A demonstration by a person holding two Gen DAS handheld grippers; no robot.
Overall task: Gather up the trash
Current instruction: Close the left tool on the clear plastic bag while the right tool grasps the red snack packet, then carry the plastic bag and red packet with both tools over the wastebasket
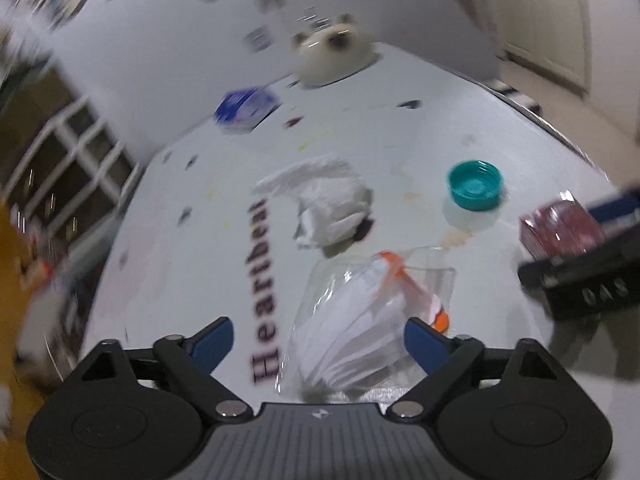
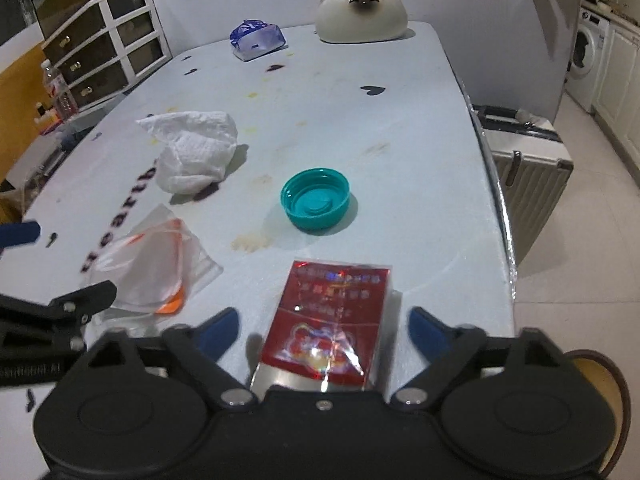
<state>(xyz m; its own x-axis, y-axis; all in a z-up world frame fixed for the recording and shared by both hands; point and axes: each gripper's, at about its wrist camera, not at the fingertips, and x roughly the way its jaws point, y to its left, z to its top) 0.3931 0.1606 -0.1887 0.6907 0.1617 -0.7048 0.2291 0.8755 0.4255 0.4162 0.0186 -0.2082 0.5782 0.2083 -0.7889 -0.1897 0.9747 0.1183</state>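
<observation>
Bare table (image 2: 400,120) right of teal cap (image 2: 315,199), crumpled tissue (image 2: 192,152) crowding left, cat ornament (image 2: 362,12) blocking far end

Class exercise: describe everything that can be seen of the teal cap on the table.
The teal cap is a round, wide screw lid that looks like plastic, with a ribbed outer wall. It lies upside down, its open side up, showing raised rings inside. It rests flat on the pale table, out past the red packet and right of the crumpled paper towel. Nothing but the table touches it.
</observation>
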